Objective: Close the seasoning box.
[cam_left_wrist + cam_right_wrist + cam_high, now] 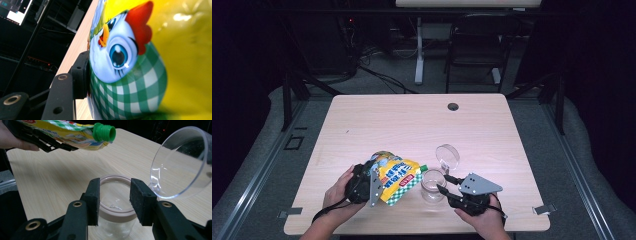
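Pouch (398,178) tipped over jar (432,185), green cap (104,131) on. My left claw (373,181) squeezes pouch, right claw (114,200) hugs jar. Lid (447,156) off, on worktop (412,120). Uncapping, pouring left.

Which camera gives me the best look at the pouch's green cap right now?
The right gripper view: the green cap shows large and sharp, still screwed on, above the open jar. The high view shows it as a small green dot beside the jar. The left gripper view shows the pouch body close up.
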